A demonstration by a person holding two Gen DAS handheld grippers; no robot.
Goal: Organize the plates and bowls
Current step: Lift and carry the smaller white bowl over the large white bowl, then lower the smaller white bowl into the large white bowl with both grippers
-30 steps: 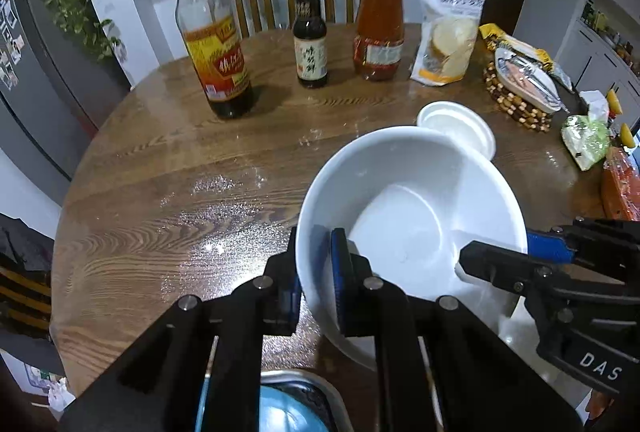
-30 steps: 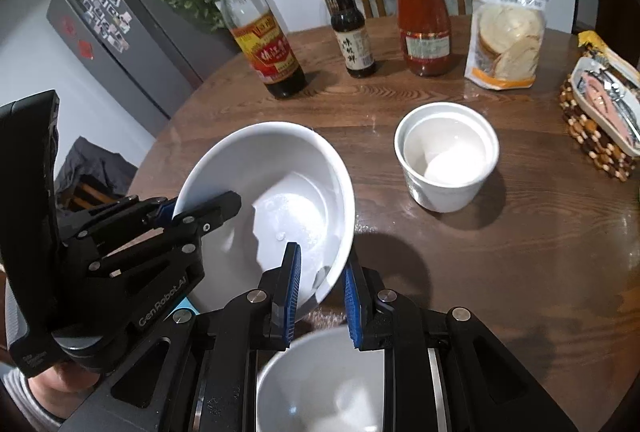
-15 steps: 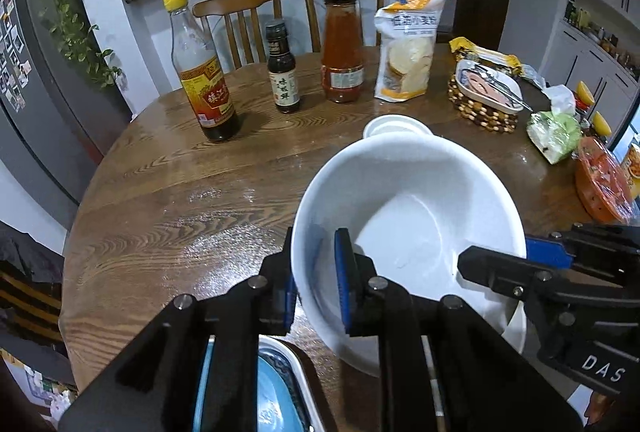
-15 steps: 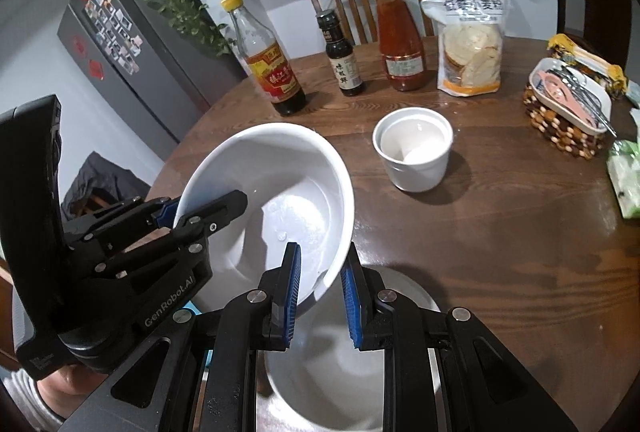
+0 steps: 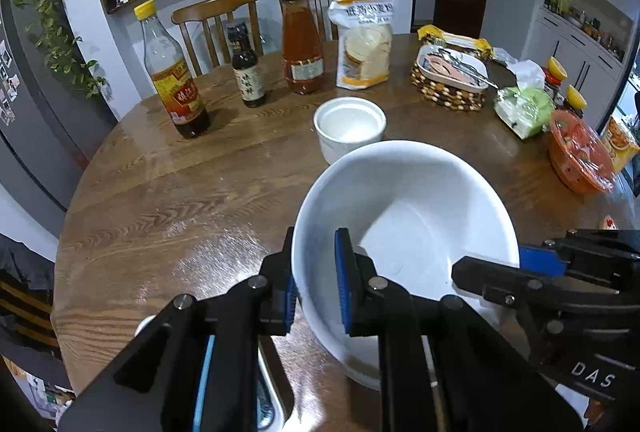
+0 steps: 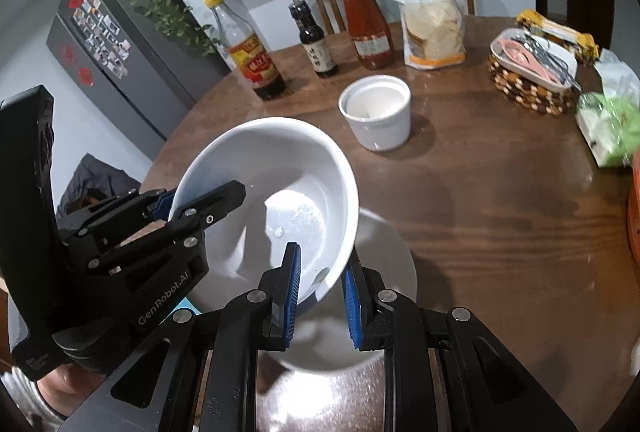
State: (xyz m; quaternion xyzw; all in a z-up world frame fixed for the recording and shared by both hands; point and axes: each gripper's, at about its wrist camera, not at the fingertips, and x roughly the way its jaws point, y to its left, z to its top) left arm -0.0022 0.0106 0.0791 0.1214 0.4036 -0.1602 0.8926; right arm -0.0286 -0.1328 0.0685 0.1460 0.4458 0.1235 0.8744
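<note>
Left gripper (image 5: 314, 294) fingers pinched the left rim of the large white bowl (image 5: 404, 224); right gripper (image 6: 320, 284) fingers pinched its right rim. Bowl was held tilted above a white plate (image 6: 384, 264) on the near surface (image 5: 168, 191). Small white cup (image 6: 376, 111) stood farther off. Bottles and shelves lay beyond.

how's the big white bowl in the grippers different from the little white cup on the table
The big white bowl is wide with flaring sides; the little white cup is narrow and straight-walled. The bowl is tilted, clamped by its rim in the left gripper and right gripper; the cup stands upright on the table, untouched. The bowl hangs above a white plate; the cup sits on bare wood. Both are plain white and look empty.
</note>
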